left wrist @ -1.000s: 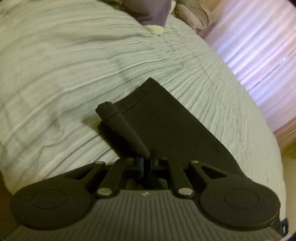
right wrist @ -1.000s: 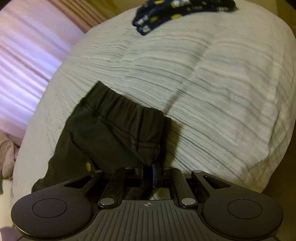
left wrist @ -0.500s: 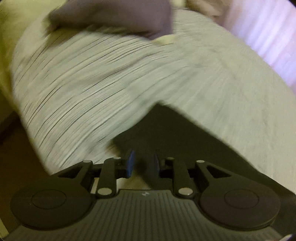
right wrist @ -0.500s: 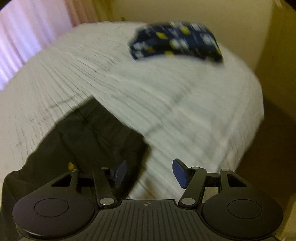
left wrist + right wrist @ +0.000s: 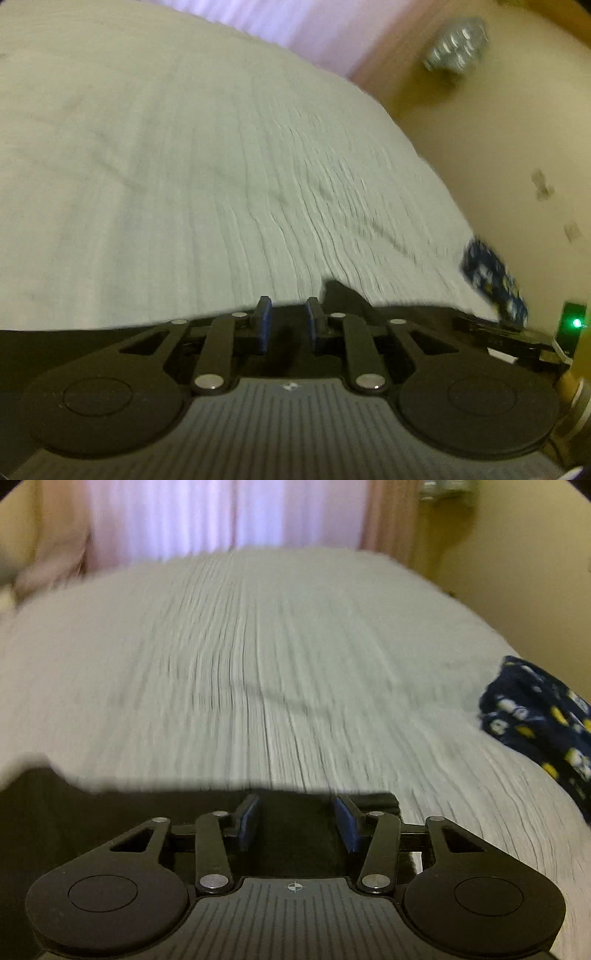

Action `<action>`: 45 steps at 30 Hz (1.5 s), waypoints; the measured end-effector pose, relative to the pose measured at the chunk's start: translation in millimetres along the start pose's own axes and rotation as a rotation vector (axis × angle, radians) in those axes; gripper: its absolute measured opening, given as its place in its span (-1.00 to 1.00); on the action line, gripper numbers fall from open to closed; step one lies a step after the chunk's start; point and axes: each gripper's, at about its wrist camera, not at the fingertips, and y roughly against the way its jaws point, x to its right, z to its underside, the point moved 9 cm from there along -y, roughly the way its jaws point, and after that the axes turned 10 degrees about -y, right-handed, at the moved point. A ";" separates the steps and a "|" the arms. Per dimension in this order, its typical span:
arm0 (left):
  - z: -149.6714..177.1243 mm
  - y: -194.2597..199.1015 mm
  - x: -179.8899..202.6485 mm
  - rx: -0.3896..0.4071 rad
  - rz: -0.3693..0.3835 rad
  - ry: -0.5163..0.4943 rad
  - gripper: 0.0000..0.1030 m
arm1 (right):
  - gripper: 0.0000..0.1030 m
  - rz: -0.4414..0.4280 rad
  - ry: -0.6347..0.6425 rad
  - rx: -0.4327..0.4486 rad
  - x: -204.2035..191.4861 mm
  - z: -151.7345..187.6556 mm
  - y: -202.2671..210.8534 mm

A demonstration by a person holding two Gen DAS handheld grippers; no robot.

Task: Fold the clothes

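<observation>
Your left gripper (image 5: pixel 287 325) sits low over the near edge of the bed, its two blue-padded fingers (image 5: pixel 264 326) parted by a narrow gap with nothing between them; the black fabric garment (image 5: pixel 55 343) lies directly beneath it as a dark band along the near side of the pale grey ribbed bedspread (image 5: pixel 184 166), with a small peak of the cloth rising just right of the fingers; whether the pads touch the cloth you cannot tell from this view, which is blurred.

Your right gripper (image 5: pixel 295 821) stands wider apart, its blue pads (image 5: pixel 345 823) well separated and holding nothing; the same black garment (image 5: pixel 74 812) fills the space under and between them and runs off to the left near corner of that view; its far edge lies flat against the bedspread (image 5: pixel 277 646).

To the far right on the bed, well apart from the black garment, you have a navy patterned fabric bundle with white and yellow marks (image 5: pixel 539 716); it also shows at the right edge of the left wrist view (image 5: pixel 495 280), close to the cream wall (image 5: pixel 498 166); just below it there a small black device with a green light (image 5: pixel 574 325) glows.

Beyond the far end of the bed hang pale pink curtains (image 5: pixel 221 517); a silvery, blurred object (image 5: pixel 456 46) sits high against the wall at the far right.
</observation>
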 end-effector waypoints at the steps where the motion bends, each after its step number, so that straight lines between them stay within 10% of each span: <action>1: 9.9 -19.0 -2.5 -0.055 -0.045 -0.048 -0.70 | -0.07 0.018 0.050 -0.034 2.3 11.6 -11.9; 10: 32.6 -42.0 -20.6 -0.102 -0.108 -0.093 -0.88 | -0.07 0.046 0.057 -0.092 10.0 18.7 -9.2; 17: 31.7 -36.5 -18.2 -0.091 -0.107 -0.145 -0.87 | -0.07 -0.187 0.142 0.016 -93.8 -12.1 16.9; 24: 30.8 -31.0 -15.6 -0.080 -0.106 -0.197 -0.80 | -0.07 -0.131 0.200 -0.091 -98.3 29.6 -38.0; 41: 76.5 129.9 -176.2 -0.068 -0.410 -0.071 -0.95 | -0.13 0.020 -0.023 -0.076 -14.5 58.4 47.5; 45: 67.5 138.4 -159.5 -0.055 -0.402 -0.119 -0.87 | -0.13 0.055 -0.165 -0.055 -26.7 65.6 71.1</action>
